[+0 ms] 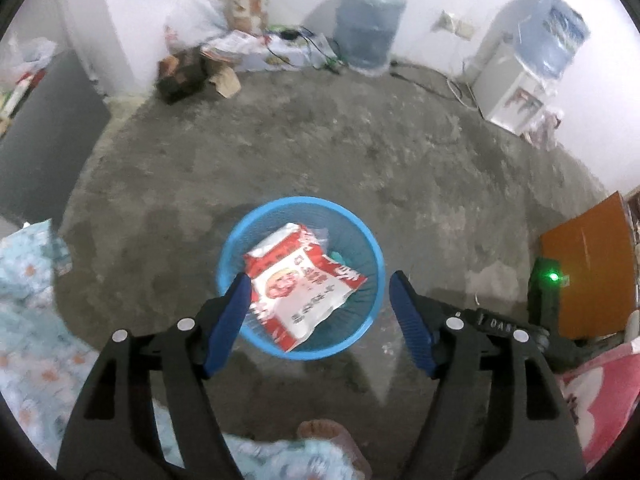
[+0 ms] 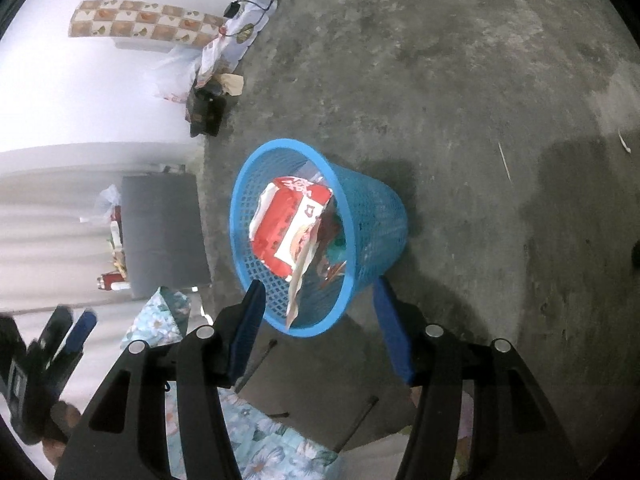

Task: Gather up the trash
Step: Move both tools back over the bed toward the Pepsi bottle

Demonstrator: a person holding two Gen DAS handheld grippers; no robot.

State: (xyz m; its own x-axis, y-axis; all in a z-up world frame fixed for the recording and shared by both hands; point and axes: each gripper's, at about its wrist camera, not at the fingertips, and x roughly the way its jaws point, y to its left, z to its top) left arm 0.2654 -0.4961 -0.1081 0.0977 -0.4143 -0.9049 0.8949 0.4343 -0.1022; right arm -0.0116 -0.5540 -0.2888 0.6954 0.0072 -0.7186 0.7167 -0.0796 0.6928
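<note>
A blue mesh basket (image 1: pixel 300 202) stands on the concrete floor. Inside it lies a crumpled red and white wrapper (image 1: pixel 296 280) on top of other trash. My left gripper (image 1: pixel 319 280) hovers above the basket, open, with nothing between its blue pads. In the right wrist view the same basket (image 2: pixel 372 208) appears tilted, and the wrapper (image 2: pixel 288 220) fills its mouth. My right gripper (image 2: pixel 318 284) hangs open just over the basket's near rim, holding nothing. The left gripper (image 2: pixel 72 330) shows blurred at the lower left edge.
A large water jug (image 1: pixel 370 20) and a water dispenser (image 1: pixel 520 80) stand by the far wall, with bags and cables (image 1: pixel 240 52) between. A grey cabinet (image 1: pixel 44 132) is at the left, an orange board (image 1: pixel 588 264) at the right. A bare foot (image 1: pixel 328 432) is near me.
</note>
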